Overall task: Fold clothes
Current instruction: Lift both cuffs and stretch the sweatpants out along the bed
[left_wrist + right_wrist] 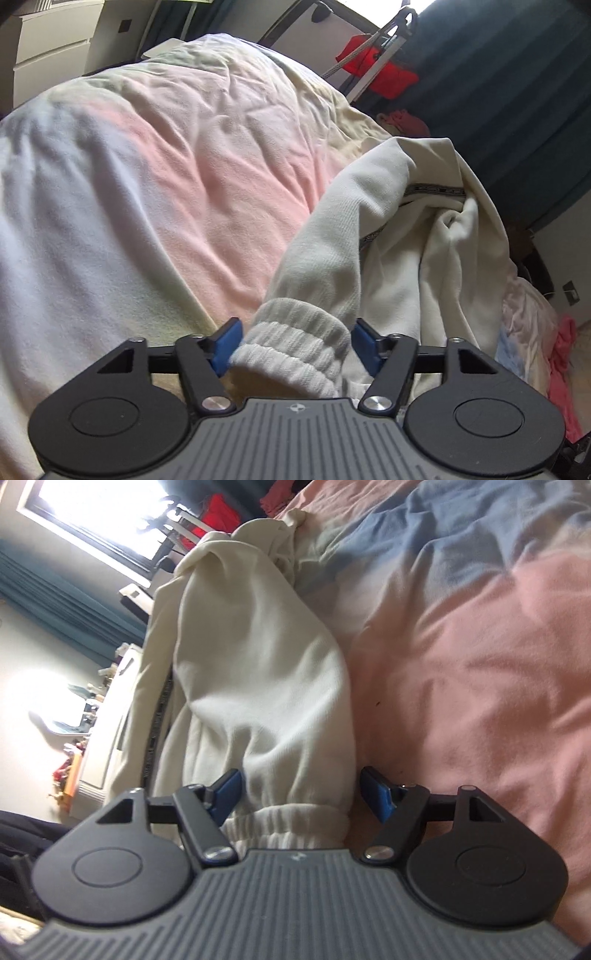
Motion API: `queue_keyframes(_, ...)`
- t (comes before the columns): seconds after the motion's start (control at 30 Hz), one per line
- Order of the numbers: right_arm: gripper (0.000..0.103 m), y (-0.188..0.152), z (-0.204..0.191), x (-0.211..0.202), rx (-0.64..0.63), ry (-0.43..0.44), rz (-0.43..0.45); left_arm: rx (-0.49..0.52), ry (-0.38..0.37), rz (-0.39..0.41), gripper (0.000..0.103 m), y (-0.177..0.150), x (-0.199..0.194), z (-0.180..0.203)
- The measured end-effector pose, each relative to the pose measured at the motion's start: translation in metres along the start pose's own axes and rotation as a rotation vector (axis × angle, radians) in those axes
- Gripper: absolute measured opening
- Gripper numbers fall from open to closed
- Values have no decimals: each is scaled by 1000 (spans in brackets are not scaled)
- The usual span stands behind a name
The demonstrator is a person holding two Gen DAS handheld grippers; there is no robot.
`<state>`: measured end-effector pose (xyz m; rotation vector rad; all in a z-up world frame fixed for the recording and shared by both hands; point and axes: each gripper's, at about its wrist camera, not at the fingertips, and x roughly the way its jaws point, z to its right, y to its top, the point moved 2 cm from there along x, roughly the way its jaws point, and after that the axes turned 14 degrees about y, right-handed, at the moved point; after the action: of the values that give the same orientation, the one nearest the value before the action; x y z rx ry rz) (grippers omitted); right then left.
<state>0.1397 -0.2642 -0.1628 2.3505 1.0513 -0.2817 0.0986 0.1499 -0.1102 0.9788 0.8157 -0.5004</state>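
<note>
A cream sweatshirt (413,236) lies bunched on a bed, its collar with a dark printed tape showing. My left gripper (295,345) is open, its blue pads on either side of a ribbed sleeve cuff (295,350). In the right wrist view the same sweatshirt (255,672) stretches away from the camera. My right gripper (301,794) is open, its blue pads on either side of the other sleeve's ribbed cuff (291,829). Neither pair of pads presses the cloth.
The bed has a crumpled pastel cover (166,177) of pink, white and blue bands, also in the right wrist view (480,664). More clothes (535,347) lie heaped at the right. Teal curtains (517,92), a red bag (373,70) and a white dresser (55,48) stand beyond.
</note>
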Motion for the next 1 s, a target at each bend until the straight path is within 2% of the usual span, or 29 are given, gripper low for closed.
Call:
queue_keyframes(0.03, 61, -1, -2, 0, -13, -5, -5, 4, 12, 5, 57, 0, -1, 0)
queue_keyframes(0.17, 52, -6, -11, 1, -84, -44, -23, 88, 111, 53, 49, -3, -1, 12)
queue_keyframes(0.23, 41, -10, -12, -1, -87, -50, -32, 121, 135, 70, 38, -2, -1, 18)
queue_keyframes(0.27, 39, -12, -13, -2, -83, -49, -33, 144, 145, 82, 34, -1, -2, 22)
queue_keyframes(0.33, 31, -18, -15, -6, -33, -18, -14, 193, 163, 111, 17, 6, -9, 31)
queue_keyframes(0.4, 29, -25, -22, -8, 19, 21, -7, 189, 171, 134, 15, 22, -18, 35)
queue_keyframes(0.47, 27, -33, -39, -8, 14, 48, 1, 151, 171, 148, 14, 48, -26, 33)
queue_keyframes(0.63, 25, -71, -100, 17, 1, 218, 11, 143, 226, 247, 14, 143, -49, 26)
queue_keyframes(0.77, 25, -102, -157, 85, 49, 351, -35, 195, 336, 364, 13, 229, -61, 26)
queue_keyframes(0.87, 25, -117, -201, 155, 56, 431, -88, 304, 436, 443, 13, 288, -50, 30)
queue_keyframes(1.0, 25, -129, -251, 250, 91, 516, -156, 324, 558, 445, 13, 361, -5, 13)
